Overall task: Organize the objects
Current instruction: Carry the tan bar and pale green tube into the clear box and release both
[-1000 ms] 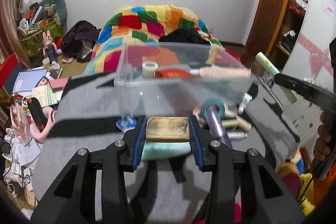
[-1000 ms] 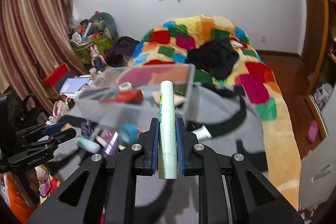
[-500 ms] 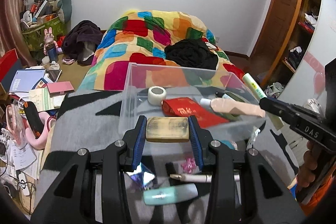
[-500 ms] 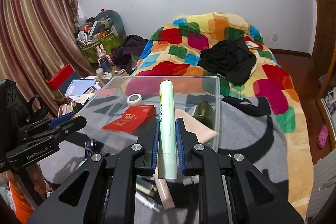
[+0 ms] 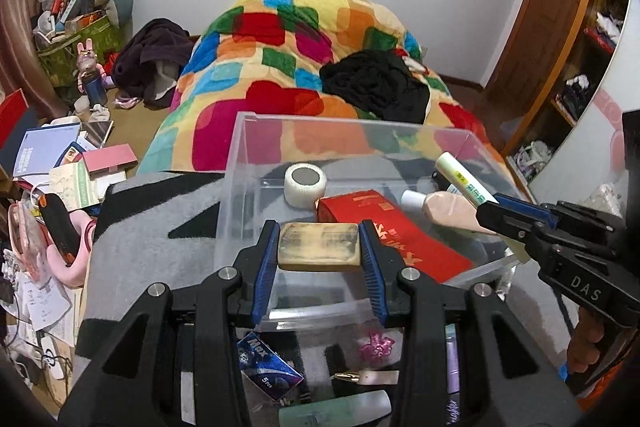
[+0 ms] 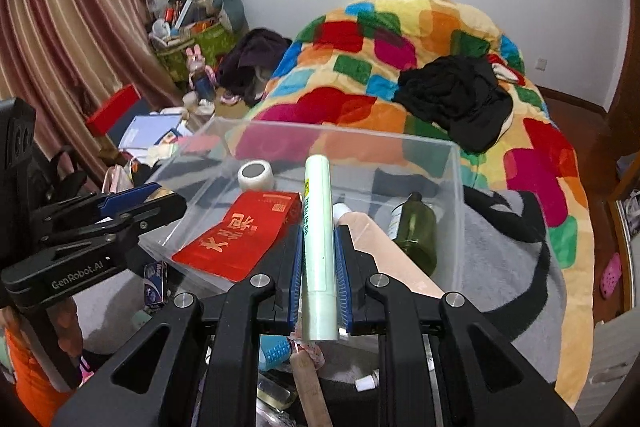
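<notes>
My left gripper is shut on a tan worn block and holds it over the near edge of a clear plastic bin. My right gripper is shut on a pale green tube above the same bin. In the bin lie a white tape roll, a red envelope, a peach tube and a green bottle. The right gripper shows at the right of the left wrist view; the left gripper shows at the left of the right wrist view.
The bin stands on a grey and black blanket. Loose items lie in front of it: a blue Max packet, a pink clip, a mint tube. A colourful bed lies behind. Floor clutter is at the left.
Both grippers have risen and moved forward from beside the bin to above it. Each holds the same item. The view now looks down into the bin.
</notes>
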`<act>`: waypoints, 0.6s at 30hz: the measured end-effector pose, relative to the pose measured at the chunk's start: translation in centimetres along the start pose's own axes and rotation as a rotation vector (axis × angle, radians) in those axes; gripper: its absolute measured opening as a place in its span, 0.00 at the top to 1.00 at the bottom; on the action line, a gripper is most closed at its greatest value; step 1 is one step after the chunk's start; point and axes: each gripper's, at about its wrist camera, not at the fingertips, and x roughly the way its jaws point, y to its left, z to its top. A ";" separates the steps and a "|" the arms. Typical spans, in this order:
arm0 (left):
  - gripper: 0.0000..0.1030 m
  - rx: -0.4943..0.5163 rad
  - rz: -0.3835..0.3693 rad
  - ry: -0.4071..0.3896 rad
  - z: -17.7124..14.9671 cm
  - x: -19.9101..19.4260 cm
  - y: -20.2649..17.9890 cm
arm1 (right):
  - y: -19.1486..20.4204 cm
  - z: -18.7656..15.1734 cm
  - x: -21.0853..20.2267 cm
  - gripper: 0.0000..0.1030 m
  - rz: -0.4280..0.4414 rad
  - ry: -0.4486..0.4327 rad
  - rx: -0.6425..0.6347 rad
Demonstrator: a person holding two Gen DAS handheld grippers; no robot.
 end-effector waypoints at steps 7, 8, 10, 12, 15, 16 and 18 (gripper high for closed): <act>0.62 0.015 -0.006 0.021 -0.3 0.3 -0.4 | 0.4 -0.3 1.5 0.86 0.004 0.059 -0.028; 0.62 0.016 -0.009 0.020 -0.4 0.2 -0.4 | 0.5 -0.4 1.6 0.86 0.005 0.063 -0.031; 0.62 0.023 -0.012 0.020 -0.4 0.0 -0.6 | 0.6 -0.6 1.6 0.86 0.006 0.066 -0.035; 0.62 0.033 -0.012 0.018 -0.5 -0.2 -0.8 | 0.6 -0.6 1.5 0.86 0.003 0.063 -0.035; 0.61 0.039 -0.017 0.010 -0.7 -0.8 -1.1 | 0.7 -0.6 1.1 0.86 0.009 0.059 -0.037; 0.60 0.041 -0.022 0.004 -0.8 -1.1 -1.2 | 0.8 -0.6 0.9 0.86 0.008 0.055 -0.040; 0.55 0.045 -0.026 -0.010 -0.9 -1.9 -1.3 | 1.0 -0.6 0.4 0.86 0.008 0.045 -0.047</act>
